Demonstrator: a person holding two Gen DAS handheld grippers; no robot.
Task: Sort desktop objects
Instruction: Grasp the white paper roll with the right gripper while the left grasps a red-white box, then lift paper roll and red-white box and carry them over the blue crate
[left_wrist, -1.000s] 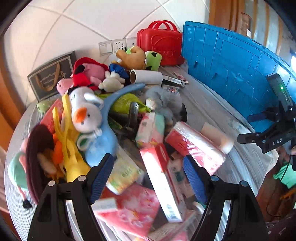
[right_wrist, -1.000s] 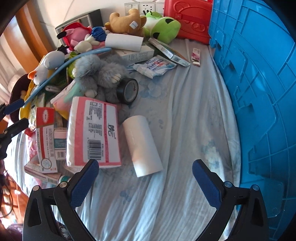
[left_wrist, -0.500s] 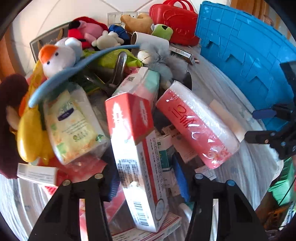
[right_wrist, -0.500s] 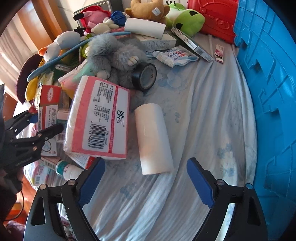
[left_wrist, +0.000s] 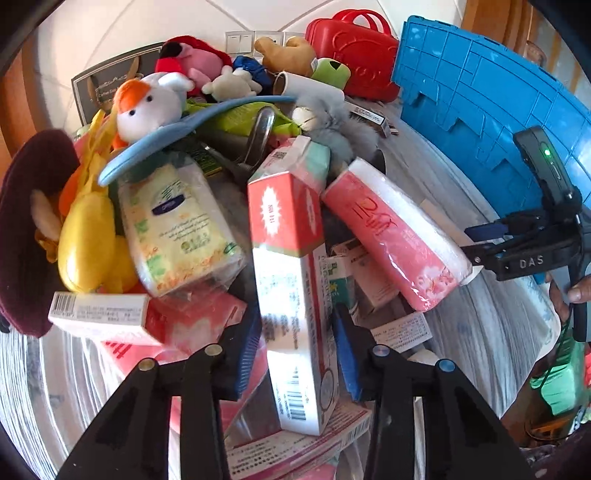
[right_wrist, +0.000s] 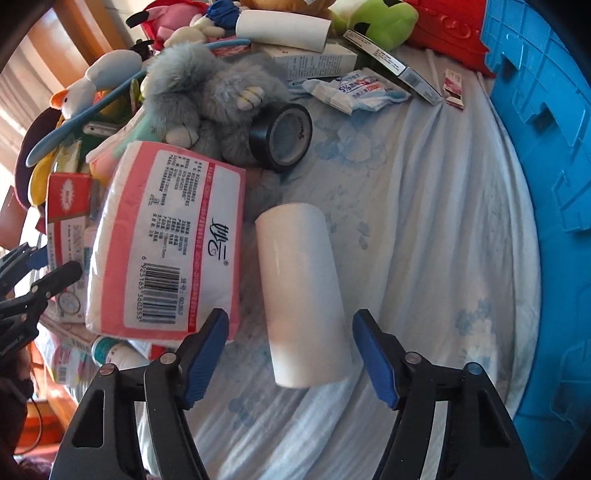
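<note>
Both grippers closing in beside the pink tissue pack (right_wrist: 166, 243)

My left hand-held gripper (left_wrist: 297, 354) pinches the red-and-white box (left_wrist: 291, 295); my right hand-held gripper (right_wrist: 290, 354), jaws narrowing, straddles the white roll (right_wrist: 301, 291) without touching.

A long box (left_wrist: 295, 291) lies atop the pile of packets, between the fingers of the left gripper (left_wrist: 297, 354). A tissue pack (left_wrist: 391, 240) lies just right of it, a wipes pack (left_wrist: 173, 225) to its left. Behind them sit plush toys: a duck (left_wrist: 147, 103) at the left, a furry rabbit (right_wrist: 207, 96) further right. A paper roll (right_wrist: 301, 291) lies on the cloth (right_wrist: 424, 258) just right of the tissue pack, its near end between the fingers of the right gripper (right_wrist: 290, 354). A tape roll (right_wrist: 282, 136) stands behind it, touching the rabbit. A crate (right_wrist: 554, 184) stands along the right edge.
</note>
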